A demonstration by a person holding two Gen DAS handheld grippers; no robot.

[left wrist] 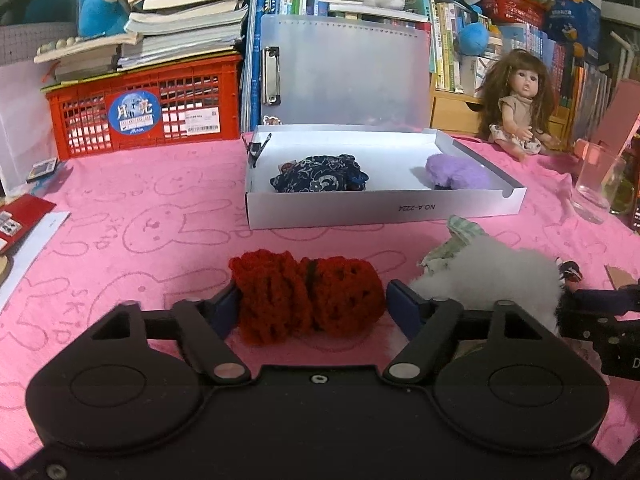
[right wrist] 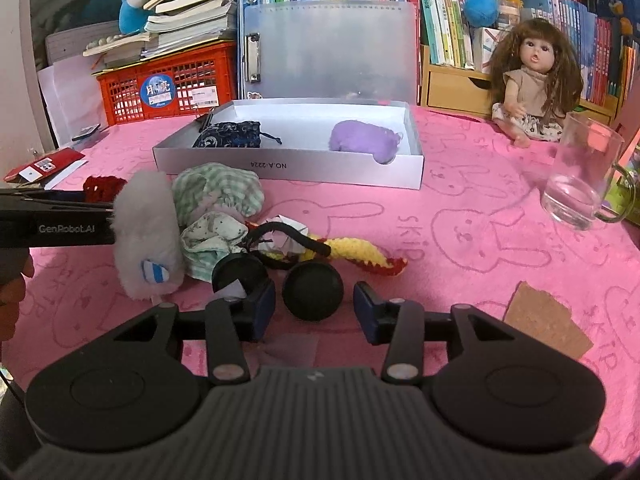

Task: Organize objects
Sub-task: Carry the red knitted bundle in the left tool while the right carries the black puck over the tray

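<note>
In the left wrist view, a pink cloth (left wrist: 120,220) covers the table, with a white box (left wrist: 384,206) at 12 o'clock before stacked books (left wrist: 180,16), and the left gripper (left wrist: 314,300) stands wide apart around a red knitted pouch (left wrist: 308,296), its left finger touching it. In the right wrist view, the same box (right wrist: 288,168) lies at 11 o'clock holding a blue pouch (right wrist: 232,134) and a purple pouch (right wrist: 364,138). The right gripper (right wrist: 314,312) is spread apart, with a black round disc (right wrist: 313,291) between its fingers, untouched.

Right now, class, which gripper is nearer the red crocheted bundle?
Left. The left gripper straddles the red crocheted bundle; the right gripper sits apart, around a black round object.
</note>
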